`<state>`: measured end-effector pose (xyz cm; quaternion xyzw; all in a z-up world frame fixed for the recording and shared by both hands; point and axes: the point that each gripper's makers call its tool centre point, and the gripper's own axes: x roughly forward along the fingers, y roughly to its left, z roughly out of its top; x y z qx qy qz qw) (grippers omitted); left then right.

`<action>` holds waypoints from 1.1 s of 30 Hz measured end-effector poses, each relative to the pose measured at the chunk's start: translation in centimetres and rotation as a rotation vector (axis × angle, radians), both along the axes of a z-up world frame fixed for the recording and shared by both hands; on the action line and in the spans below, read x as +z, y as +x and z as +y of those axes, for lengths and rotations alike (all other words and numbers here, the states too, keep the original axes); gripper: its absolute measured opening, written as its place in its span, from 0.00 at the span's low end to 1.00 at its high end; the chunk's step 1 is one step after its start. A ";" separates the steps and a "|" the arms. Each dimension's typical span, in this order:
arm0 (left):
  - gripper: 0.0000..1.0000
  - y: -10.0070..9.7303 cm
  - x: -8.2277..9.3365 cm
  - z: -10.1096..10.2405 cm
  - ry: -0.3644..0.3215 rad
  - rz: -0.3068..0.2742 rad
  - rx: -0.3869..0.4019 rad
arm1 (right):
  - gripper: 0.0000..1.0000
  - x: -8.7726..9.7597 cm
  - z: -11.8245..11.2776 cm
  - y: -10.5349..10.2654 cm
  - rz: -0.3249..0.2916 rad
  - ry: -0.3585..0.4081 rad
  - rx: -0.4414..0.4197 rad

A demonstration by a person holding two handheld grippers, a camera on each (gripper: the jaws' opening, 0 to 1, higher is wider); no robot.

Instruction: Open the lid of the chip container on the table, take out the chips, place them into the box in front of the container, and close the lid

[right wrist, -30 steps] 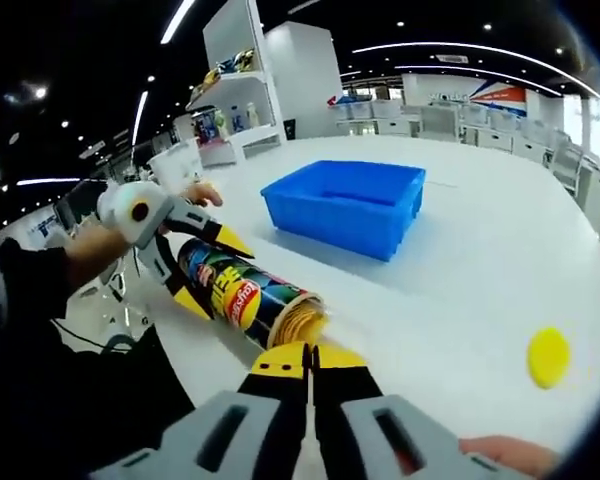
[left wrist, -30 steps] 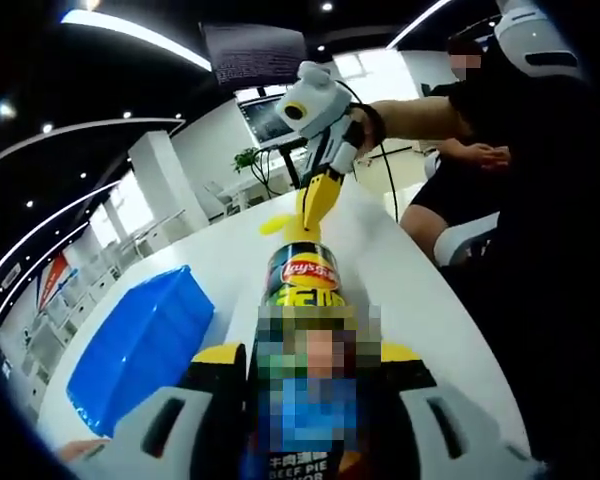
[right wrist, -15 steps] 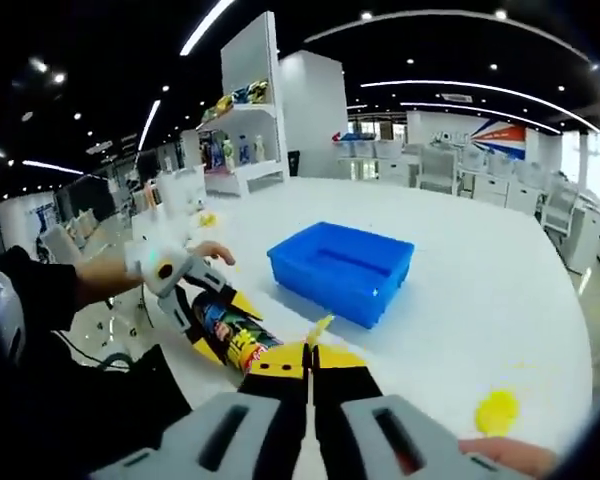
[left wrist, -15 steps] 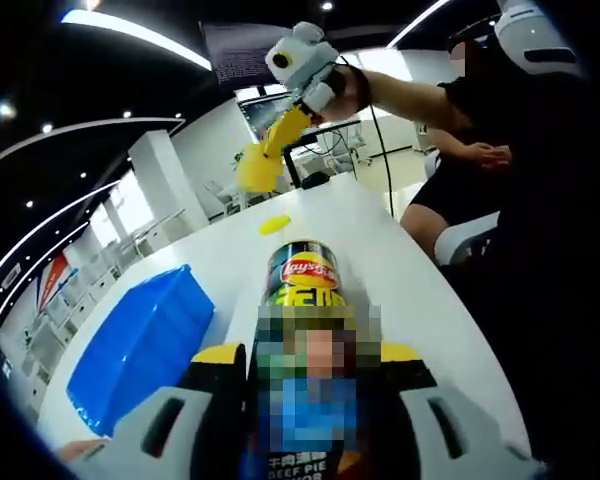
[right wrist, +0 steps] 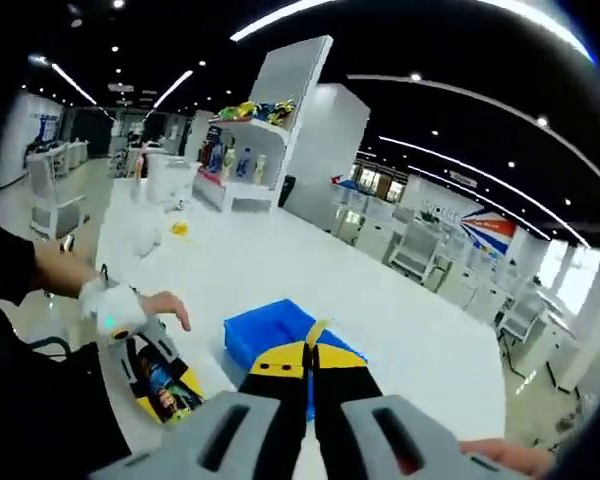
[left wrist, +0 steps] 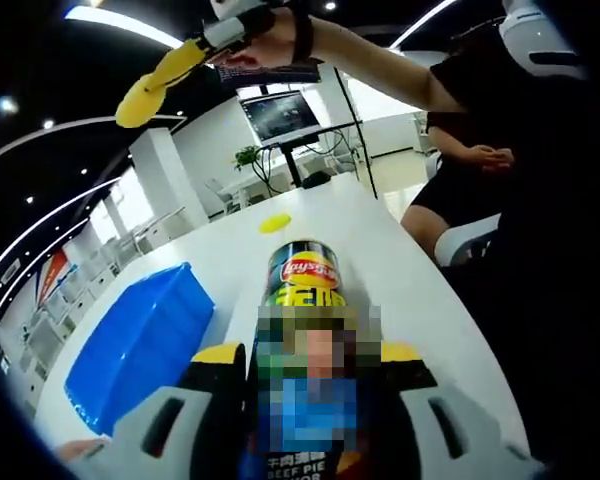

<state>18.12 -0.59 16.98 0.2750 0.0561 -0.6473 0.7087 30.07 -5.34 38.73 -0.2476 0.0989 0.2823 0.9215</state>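
Observation:
A chip can (left wrist: 302,282) lies along my left gripper (left wrist: 310,358), whose yellow jaws are shut on its sides, mouth pointing away over the white table (left wrist: 405,290). The blue box (left wrist: 140,345) stands left of the can. High above, at the upper left, my right gripper (left wrist: 158,82) is shut on a yellow chip (left wrist: 132,105). In the right gripper view the chip (right wrist: 318,332) pokes up from the closed tips of the right gripper (right wrist: 308,352), over the blue box (right wrist: 270,328). Lower left there, the left gripper (right wrist: 140,350) holds the can (right wrist: 165,388).
The can's yellow lid (left wrist: 274,223) lies flat on the table beyond the can's mouth. A person in dark clothes (left wrist: 480,170) sits at the table's right edge. Shelves with goods (right wrist: 245,140) and desks stand far behind.
My right gripper has risen from the can's mouth, up and to the left, carrying the chip high above the table. The left gripper and can have stayed put.

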 end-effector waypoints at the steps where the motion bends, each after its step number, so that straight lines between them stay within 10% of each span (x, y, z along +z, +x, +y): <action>1: 0.49 0.0 0.0 0.0 0.001 0.001 0.000 | 0.01 -0.5 0.6 1.2 -0.014 -0.030 -0.006; 6: 0.49 0.2 -0.1 0.2 -0.001 -0.004 0.003 | 0.01 -4.6 3.3 5.6 0.012 -0.087 -0.030; 16: 0.49 0.7 -0.1 0.6 -0.017 0.022 0.011 | 0.01 -19.5 4.2 12.7 0.037 -0.550 -0.082; 22: 0.49 0.7 -0.1 0.6 -0.019 0.025 0.009 | 0.01 -20.8 4.5 14.1 0.160 -0.394 -0.103; 33: 0.50 0.9 -0.1 0.6 -0.027 0.043 0.012 | 0.01 -21.0 4.7 13.6 0.150 -0.329 -0.104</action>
